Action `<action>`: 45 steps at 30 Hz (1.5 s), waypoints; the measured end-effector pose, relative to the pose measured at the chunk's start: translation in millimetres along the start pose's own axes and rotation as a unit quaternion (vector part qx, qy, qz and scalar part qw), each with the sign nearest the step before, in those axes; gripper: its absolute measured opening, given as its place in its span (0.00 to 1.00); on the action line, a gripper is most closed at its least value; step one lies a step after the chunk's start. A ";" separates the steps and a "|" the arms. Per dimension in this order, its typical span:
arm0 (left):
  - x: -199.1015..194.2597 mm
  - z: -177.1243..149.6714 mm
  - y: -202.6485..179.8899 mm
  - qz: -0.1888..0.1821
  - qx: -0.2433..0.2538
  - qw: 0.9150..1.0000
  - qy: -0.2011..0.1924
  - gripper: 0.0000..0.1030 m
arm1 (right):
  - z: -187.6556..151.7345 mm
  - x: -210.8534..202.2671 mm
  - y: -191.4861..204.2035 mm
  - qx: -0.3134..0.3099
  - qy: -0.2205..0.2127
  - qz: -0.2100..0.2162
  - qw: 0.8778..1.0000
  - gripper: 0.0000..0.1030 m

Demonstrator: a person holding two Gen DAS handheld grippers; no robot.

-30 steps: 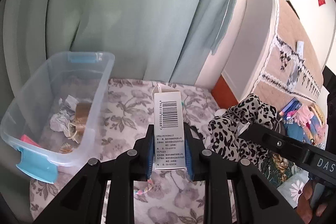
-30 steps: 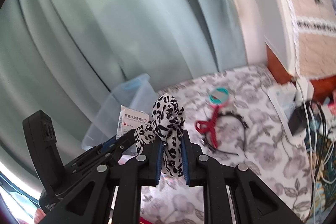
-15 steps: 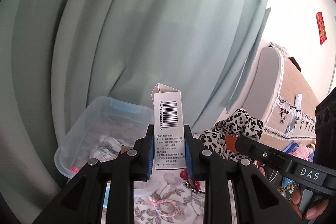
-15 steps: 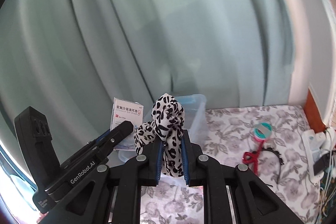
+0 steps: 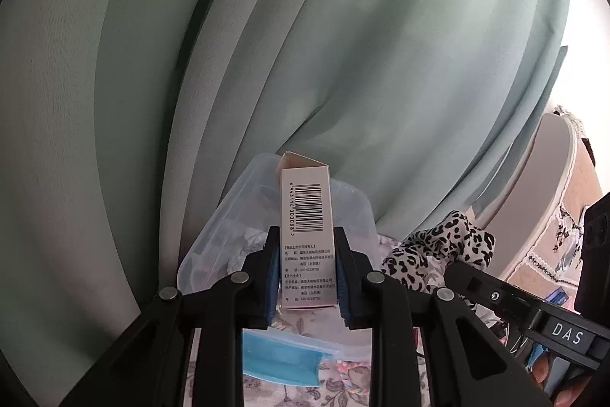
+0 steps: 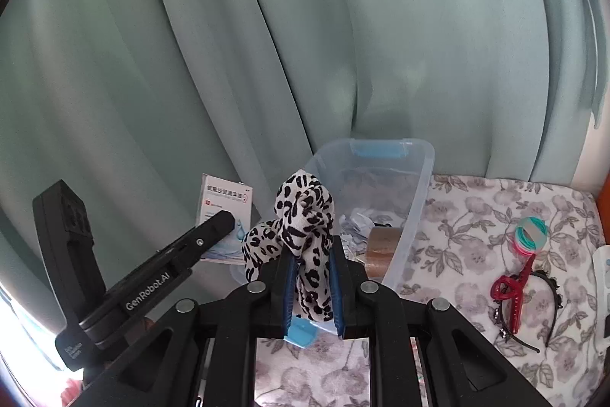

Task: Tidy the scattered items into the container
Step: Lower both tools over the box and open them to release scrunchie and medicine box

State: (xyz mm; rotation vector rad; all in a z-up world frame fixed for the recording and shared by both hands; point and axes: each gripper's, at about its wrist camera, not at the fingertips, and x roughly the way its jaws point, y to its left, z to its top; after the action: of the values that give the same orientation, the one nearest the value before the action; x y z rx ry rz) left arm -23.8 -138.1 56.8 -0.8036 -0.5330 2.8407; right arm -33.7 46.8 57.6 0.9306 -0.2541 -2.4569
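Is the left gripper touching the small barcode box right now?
Touching. The left wrist view shows the left gripper with both blue pads pressed flat against the sides of the barcode box.

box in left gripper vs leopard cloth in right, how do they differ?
The box is stiff and straight-edged; the leopard cloth is soft and bunched. The box is white with a barcode; the cloth has black spots. The left gripper holds the box, the right gripper the cloth. Both are clamped upright near the clear bin.
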 end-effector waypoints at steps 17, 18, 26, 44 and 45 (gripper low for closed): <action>71.2 -12.9 13.9 0.014 -0.016 0.997 0.079 0.25 | -24.3 71.7 -37.7 0.044 0.088 -0.007 0.995 0.20; 72.8 -14.0 13.8 0.016 -0.016 0.996 0.081 0.25 | -25.7 73.4 -39.2 0.046 0.091 -0.009 0.995 0.20; 83.2 -28.8 29.2 0.026 -0.025 0.995 0.094 0.25 | -31.7 83.8 -46.2 0.054 0.099 -0.002 0.994 0.20; 73.8 -32.7 26.2 0.003 -0.041 0.994 0.103 0.57 | -39.1 77.0 -33.5 0.038 0.112 0.013 0.993 0.33; 71.0 -32.8 26.5 0.003 -0.045 0.994 0.103 0.59 | -39.6 75.4 -32.8 0.037 0.112 0.015 0.993 0.35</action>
State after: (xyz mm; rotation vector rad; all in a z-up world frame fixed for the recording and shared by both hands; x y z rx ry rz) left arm -67.6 -136.7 -13.1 -1.1009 -0.6325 2.7115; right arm -68.6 36.5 -26.0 1.2140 -0.2796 -2.3048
